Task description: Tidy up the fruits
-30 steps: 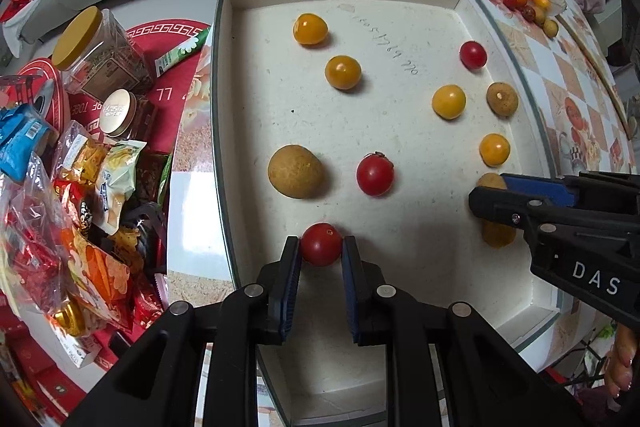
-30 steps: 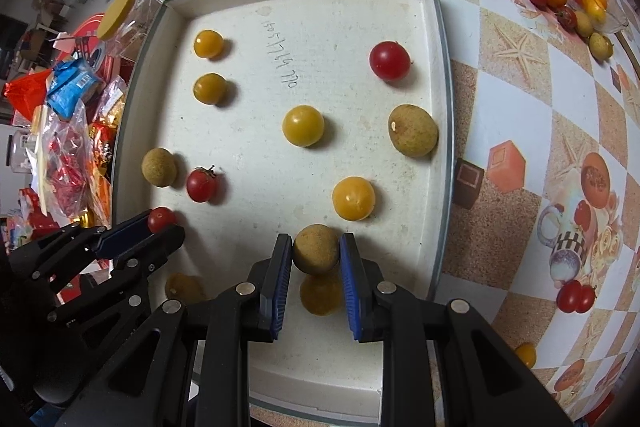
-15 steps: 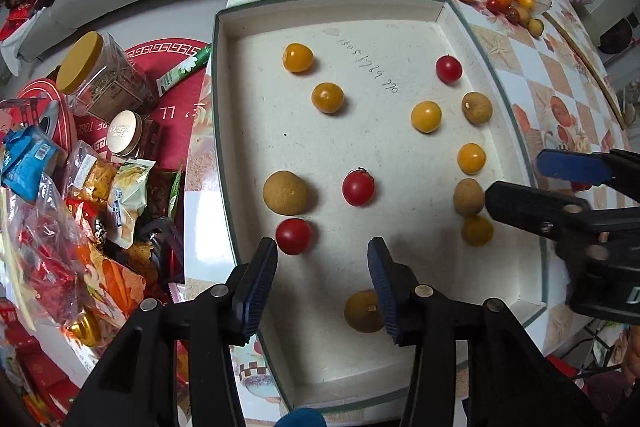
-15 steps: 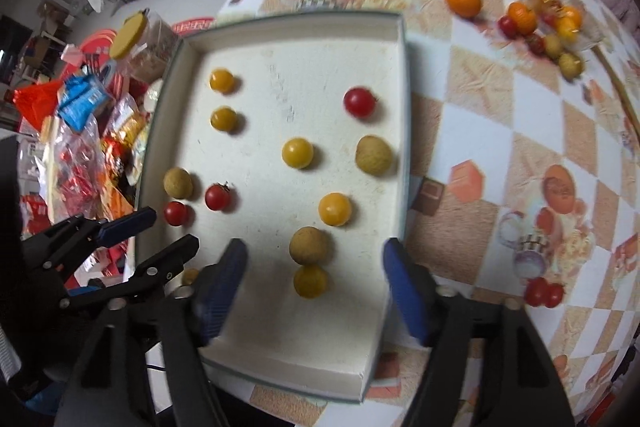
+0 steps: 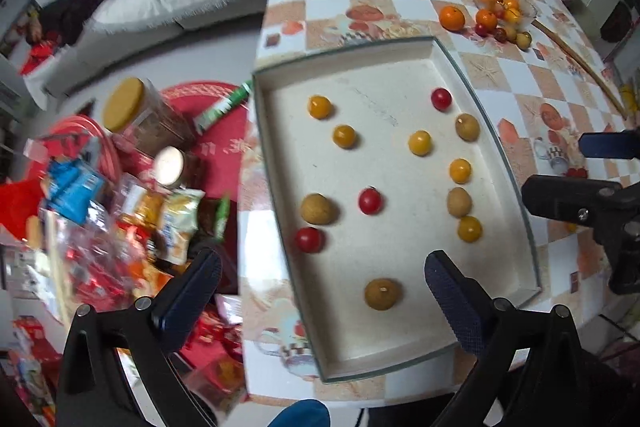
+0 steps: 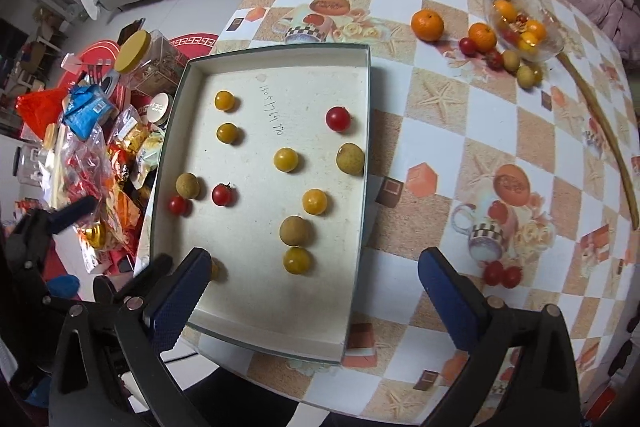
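Shallow white tray (image 6: pixel 362 131) on checkered table (image 6: pixel 460 115): holds red cherry tomatoes, yellow cherry tomatoes and brown longans, lying loose and mostly apart. One red tomato (image 5: pixel 309 239) sits near the left wall beside a longan (image 5: pixel 317 209); another longan (image 6: pixel 296 230) touches a yellow tomato (image 6: pixel 297 260). Left gripper (image 5: pixel 320 277): fingers wide apart, empty. Right gripper (image 6: pixel 310 277): fingers wide apart, empty. Glass bowl (image 6: pixel 554 45) of fruit far right; snack packets (image 5: pixel 120 227) beside table.
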Action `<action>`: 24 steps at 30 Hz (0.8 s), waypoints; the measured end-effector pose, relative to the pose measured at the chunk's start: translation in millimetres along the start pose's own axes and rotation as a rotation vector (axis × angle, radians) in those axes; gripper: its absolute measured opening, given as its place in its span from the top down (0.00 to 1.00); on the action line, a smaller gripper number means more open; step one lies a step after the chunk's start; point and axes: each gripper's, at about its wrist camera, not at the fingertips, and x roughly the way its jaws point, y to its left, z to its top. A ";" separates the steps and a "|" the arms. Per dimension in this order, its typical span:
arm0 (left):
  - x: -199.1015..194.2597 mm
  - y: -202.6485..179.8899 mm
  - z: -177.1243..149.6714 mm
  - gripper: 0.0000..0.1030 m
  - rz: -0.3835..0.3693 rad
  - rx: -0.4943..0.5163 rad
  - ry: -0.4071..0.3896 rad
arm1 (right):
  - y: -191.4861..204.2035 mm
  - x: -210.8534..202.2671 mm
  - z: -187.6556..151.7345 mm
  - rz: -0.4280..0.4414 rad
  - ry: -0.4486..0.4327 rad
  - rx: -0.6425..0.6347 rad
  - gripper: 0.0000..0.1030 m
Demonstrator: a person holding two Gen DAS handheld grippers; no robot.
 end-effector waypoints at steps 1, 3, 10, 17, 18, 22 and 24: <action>-4.6 -0.7 -0.5 0.01 0.013 0.006 -0.012 | 0.2 -3.3 0.0 -0.007 0.002 -0.007 0.00; -9.9 0.3 0.0 0.01 0.015 0.010 -0.013 | 2.0 -6.5 0.7 -0.026 0.007 -0.027 0.00; -25.1 -9.2 -1.5 0.01 0.013 0.055 0.008 | 13.0 -19.2 -1.2 -0.043 0.051 -0.131 0.00; -37.4 -18.9 -4.4 0.01 0.034 0.050 0.026 | 8.7 -30.7 -4.9 -0.055 0.054 -0.163 0.00; -39.4 -20.5 -5.5 0.01 0.036 0.048 0.026 | 6.5 -32.6 -5.1 -0.056 0.053 -0.163 0.00; -45.1 -27.7 -8.0 0.01 0.036 0.038 0.034 | 2.4 -35.5 -6.1 -0.063 0.061 -0.186 0.00; -47.7 -30.4 -8.3 0.01 0.032 0.026 0.036 | 1.8 -36.9 -6.5 -0.066 0.064 -0.200 0.00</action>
